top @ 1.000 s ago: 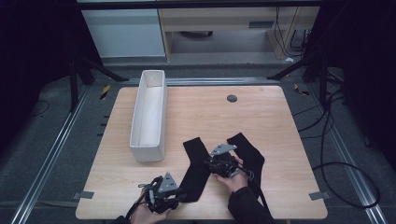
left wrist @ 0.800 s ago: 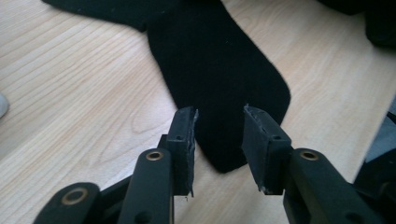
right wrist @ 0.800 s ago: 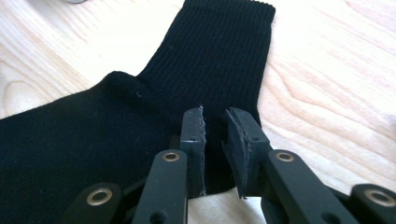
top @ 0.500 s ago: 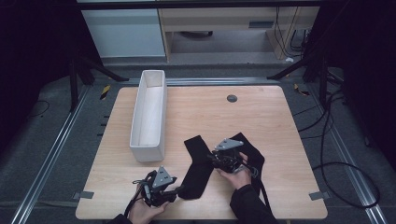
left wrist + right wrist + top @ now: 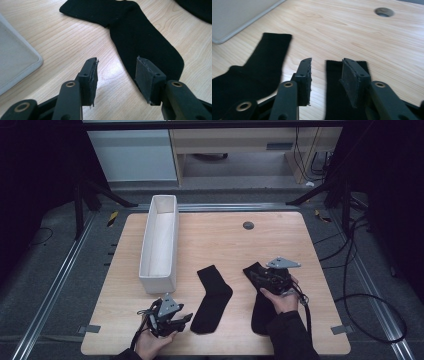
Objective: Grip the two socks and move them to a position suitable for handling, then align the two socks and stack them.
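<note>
On the counter, two black socks are lying flat and apart: the left sock beside my left gripper, the right sock under my right gripper. Both jaws have just been opening, gripping nothing. I'm judging them soft, light, limp; pinching a cuff edge seems best.

bare tabletop beyond the socks, white bin at left

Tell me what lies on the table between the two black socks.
Nothing but bare wood: in the high view a strip of tabletop separates the left sock from the right sock. The right gripper view shows it too.
</note>
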Tool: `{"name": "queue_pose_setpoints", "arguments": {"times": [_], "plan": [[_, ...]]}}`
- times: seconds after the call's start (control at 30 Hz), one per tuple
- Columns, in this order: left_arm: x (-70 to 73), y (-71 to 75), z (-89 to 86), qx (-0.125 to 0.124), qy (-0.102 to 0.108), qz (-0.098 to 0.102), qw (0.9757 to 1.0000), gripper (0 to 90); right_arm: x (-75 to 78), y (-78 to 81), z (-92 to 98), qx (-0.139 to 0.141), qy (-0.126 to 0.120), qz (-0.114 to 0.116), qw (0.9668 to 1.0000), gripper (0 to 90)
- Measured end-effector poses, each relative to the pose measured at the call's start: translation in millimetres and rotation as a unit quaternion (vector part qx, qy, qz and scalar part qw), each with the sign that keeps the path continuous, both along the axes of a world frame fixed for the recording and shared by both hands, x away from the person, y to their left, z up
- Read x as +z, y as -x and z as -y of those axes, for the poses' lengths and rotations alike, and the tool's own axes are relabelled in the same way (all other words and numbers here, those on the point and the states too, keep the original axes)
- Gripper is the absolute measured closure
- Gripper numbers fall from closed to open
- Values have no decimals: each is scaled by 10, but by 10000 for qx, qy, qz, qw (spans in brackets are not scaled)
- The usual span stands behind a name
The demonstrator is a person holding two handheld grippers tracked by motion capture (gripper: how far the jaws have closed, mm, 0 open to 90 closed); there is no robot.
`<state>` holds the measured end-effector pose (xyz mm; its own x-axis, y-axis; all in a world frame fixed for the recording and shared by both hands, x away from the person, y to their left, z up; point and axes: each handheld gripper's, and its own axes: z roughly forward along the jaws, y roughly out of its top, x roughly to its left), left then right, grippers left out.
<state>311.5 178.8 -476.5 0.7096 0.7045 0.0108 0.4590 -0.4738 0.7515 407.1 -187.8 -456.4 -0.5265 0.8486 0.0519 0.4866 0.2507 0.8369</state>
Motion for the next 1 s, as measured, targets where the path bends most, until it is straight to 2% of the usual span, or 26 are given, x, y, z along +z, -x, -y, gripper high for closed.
{"name": "queue_pose_setpoints", "arguments": {"times": [0.2,0.4,0.53,0.73,0.9,1.0], "plan": [[-12,-33,-1,37,-50,28,10000,487,0,-28,259,-305,-56,42,9995,488],[-8,-46,17,26,7,25,10000,478,-32,-64,440,-494,-10,37,9988,421],[25,-48,48,-20,71,22,10000,475,-68,-105,475,-483,109,15,9988,402],[116,-52,164,-138,132,81,9998,471,-164,-142,471,-335,273,-140,9990,407],[170,-83,383,-339,146,135,9992,471,-218,-178,452,-172,354,-192,9990,459],[183,-105,555,-530,138,128,9984,465,-258,-211,442,-147,324,-247,9991,467]]}}
